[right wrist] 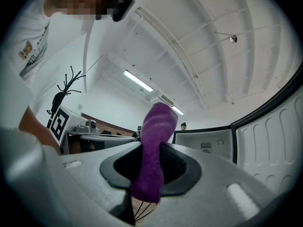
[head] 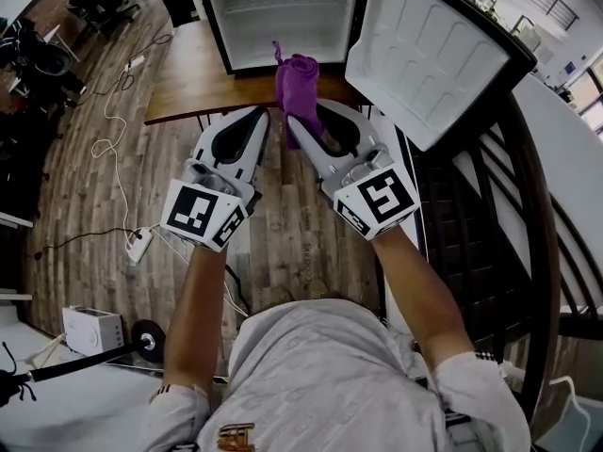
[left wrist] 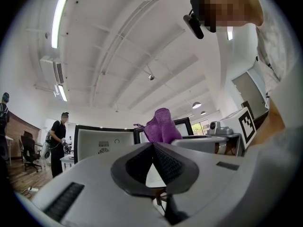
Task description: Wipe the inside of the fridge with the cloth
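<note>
Wooden plank floor (head: 94, 186) all round, and at the far end a small fridge (head: 283, 12) sits on a brown wooden surface (head: 188, 88).

So the purple cloth (head: 298, 88) is clamped in the right tongs (head: 297, 125). The right gripper view shows it best: the jaws are squeezed onto the middle of it, the bunched top pokes up past the tips and a short end hangs down behind them. It's up in the air, not lying on anything, right in front of the fridge's open front and over the near edge of the surface. I can't tell whether it touches the fridge.

The left tongs (head: 265, 116) are just left of the cloth, with their tips close to the right pair's. Their own view shows the jaws closed tip to tip with nothing pinched, and the cloth sticks up just past them. Whether they brush the cloth I honestly can't say. Both marker cubes point back at the person, who has bare forearms and a light grey shirt (head: 330, 375).

The fridge is white inside, with a black frame. Its door (head: 424, 55) is swung wide open to the right, moulded white lining facing up.

Further out there are white cables (head: 113, 130) trailing over the floor on the left, a power strip (head: 138, 245), and a white boxy appliance (head: 92, 329) at near left. A dark railing (head: 528, 252) curves down the right side. The left gripper view has a person in dark clothes (left wrist: 57, 138) standing off in the background.
</note>
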Demonstrator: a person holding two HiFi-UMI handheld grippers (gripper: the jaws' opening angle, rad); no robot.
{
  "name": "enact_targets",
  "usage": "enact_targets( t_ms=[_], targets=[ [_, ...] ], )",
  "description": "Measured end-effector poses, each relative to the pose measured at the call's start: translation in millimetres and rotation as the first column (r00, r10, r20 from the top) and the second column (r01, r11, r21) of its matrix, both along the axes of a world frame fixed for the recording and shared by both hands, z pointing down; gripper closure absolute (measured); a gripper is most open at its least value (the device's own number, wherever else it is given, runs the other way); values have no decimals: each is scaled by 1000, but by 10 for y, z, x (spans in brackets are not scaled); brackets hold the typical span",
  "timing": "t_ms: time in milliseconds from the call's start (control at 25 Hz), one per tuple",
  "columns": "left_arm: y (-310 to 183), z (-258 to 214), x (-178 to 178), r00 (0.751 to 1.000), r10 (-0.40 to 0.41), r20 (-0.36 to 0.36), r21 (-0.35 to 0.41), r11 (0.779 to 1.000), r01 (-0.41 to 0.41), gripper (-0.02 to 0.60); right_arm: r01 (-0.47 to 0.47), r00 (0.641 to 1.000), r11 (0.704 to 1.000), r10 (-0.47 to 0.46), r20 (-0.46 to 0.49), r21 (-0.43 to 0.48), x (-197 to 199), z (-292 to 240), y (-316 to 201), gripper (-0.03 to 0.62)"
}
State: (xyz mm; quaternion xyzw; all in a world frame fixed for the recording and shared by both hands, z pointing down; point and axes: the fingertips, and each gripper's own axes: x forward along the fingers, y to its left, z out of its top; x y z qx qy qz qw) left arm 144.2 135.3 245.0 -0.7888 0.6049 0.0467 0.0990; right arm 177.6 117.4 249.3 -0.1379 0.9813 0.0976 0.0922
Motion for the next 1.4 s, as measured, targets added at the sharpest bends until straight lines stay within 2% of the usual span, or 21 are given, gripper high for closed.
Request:
enact_targets(
  t_ms=[520,800,1040,1400],
  targets=[
    [-265,4,139,998,-69,9,2,998,69,581,68,998,998,-67,-18,12,144,24,-283,490],
    [-445,9,67,996,-94,9,2,996,94,581,81,997,997,-80,-14,20,93,19,-463,489],
    [-601,22,-148,996,-91,0,17,996,91,581,71,997,997,-70,-28,39,-94,46,-596,489],
    [-1025,41,-743,998,-58,-10,33,998,58,581,38,998,997,-35,-51,63,-687,70,-973,489]
  ],
)
